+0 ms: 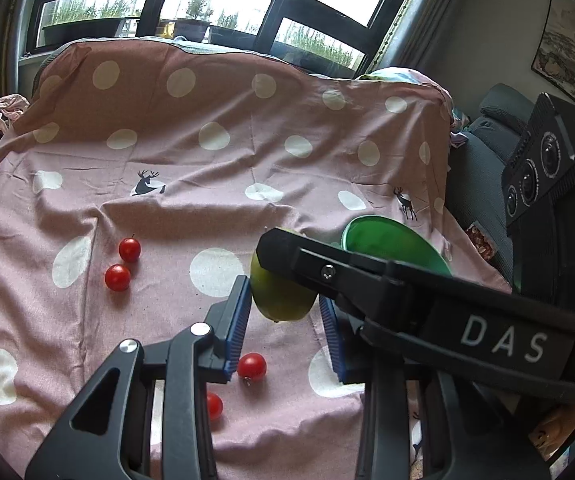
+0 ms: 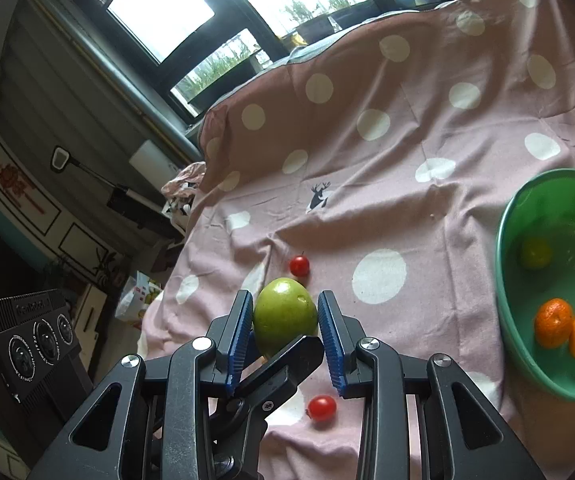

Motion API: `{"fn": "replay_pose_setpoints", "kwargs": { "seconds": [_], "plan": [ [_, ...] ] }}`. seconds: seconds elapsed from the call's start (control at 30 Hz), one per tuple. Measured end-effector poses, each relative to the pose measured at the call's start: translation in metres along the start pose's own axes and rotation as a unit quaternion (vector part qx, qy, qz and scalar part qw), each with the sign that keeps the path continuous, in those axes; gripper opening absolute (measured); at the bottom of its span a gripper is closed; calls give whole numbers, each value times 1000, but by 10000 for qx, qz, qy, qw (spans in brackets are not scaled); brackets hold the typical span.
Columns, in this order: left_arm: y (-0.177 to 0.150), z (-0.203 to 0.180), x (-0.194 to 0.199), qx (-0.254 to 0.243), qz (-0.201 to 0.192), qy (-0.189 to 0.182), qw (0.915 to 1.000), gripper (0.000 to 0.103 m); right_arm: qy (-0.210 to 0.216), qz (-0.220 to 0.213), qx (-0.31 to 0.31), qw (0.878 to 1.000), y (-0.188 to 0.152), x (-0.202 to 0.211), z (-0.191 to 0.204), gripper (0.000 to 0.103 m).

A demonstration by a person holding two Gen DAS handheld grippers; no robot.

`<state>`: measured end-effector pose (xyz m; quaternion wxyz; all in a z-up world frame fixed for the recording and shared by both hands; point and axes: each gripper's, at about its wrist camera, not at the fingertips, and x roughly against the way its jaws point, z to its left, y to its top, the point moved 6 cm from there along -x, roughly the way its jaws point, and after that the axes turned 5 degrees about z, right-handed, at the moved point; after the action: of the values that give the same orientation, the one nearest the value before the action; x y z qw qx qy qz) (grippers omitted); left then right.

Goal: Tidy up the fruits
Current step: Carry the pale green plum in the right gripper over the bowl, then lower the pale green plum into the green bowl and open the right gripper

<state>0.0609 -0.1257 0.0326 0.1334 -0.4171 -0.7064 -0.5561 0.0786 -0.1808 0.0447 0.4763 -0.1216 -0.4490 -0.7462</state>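
Both grippers point downward, crossing each other: left gripper (image 1: 285, 312) and right gripper (image 2: 285, 320) each clamp blue pads against opposite flanks of the same green fruit (image 2: 285, 314).

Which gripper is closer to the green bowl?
Right. Both clamp the green fruit, but the right gripper reaches in from the side of the green bowl, the left gripper from the far side.

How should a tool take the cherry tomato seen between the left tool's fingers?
Grip the cherry tomato across its round middle, coming down from above. It lies free on the cloth, and its stem stub sits low at one side, so turn the pads clear of it.
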Motion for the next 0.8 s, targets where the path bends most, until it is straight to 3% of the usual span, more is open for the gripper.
{"fn": "replay_pose_setpoints", "kwargs": {
  "seconds": [0.8],
  "plan": [
    [22, -89, -40, -744, 145, -320, 9966, 35, -216, -814, -685, 9941, 20, 65, -70, 36]
  ]
}}
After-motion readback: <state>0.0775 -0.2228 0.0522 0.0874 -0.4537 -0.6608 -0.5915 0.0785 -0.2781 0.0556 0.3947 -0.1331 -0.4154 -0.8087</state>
